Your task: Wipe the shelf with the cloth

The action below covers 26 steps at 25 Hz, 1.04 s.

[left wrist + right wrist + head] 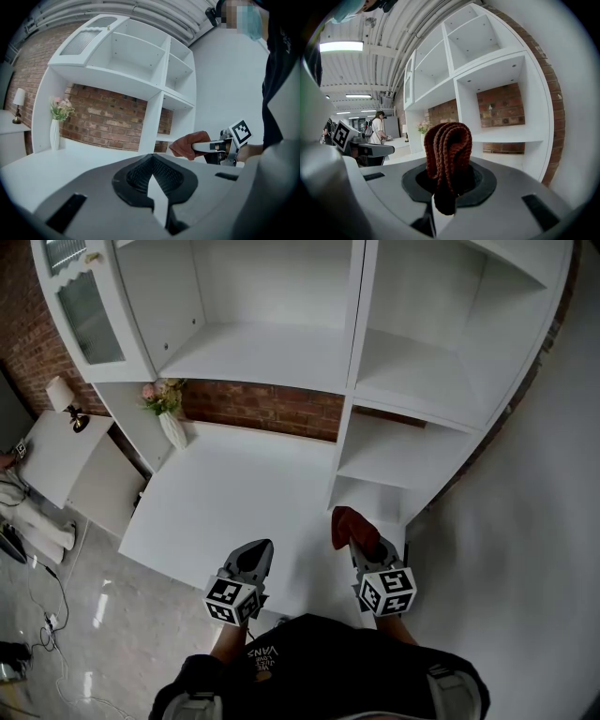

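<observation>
A folded rust-brown knitted cloth (353, 524) sticks up from my right gripper (352, 538), which is shut on it. In the right gripper view the cloth (447, 154) stands upright in the right gripper (445, 187), facing the white shelf unit (497, 89). That gripper hovers just in front of the unit's lowest right compartment (373, 491). My left gripper (255, 554) is over the white table (225, 493), beside the right one. Its jaws are shut with nothing in them (152, 176). The left gripper view also catches the cloth (187, 144).
A white vase of flowers (172, 425) stands at the table's back left against the brick wall (262, 407). A glass cabinet door (84, 306) hangs open at the upper left. A lamp (64, 395) sits on a side cabinet. A person (377, 127) stands far behind.
</observation>
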{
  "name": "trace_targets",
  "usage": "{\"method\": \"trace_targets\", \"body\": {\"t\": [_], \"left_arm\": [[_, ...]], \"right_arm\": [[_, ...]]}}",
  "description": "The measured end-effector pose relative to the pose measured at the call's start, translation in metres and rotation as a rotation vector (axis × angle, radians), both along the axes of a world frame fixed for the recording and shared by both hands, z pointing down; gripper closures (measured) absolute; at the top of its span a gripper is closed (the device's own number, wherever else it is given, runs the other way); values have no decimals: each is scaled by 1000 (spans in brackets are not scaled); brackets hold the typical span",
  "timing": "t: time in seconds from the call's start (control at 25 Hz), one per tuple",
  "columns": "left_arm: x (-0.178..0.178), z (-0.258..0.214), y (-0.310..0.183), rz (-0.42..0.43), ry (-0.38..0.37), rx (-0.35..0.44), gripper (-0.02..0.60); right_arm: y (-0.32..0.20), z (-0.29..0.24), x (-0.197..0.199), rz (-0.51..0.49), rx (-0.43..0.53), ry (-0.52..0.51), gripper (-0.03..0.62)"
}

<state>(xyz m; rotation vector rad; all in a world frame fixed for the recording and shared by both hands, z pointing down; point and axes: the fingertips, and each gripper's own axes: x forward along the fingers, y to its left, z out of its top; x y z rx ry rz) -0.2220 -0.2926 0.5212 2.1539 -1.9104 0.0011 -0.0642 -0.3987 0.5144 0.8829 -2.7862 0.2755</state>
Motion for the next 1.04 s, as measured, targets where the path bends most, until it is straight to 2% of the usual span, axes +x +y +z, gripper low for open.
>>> {"method": "trace_targets", "body": {"t": [0.36,1.04], "left_arm": [[12,4,1,10,3,-10,577],[13,0,2,26,-17,-11,577]], "right_arm": [[0,3,7,0,12,14,528],[3,-2,16,9,22,14,530]]}}
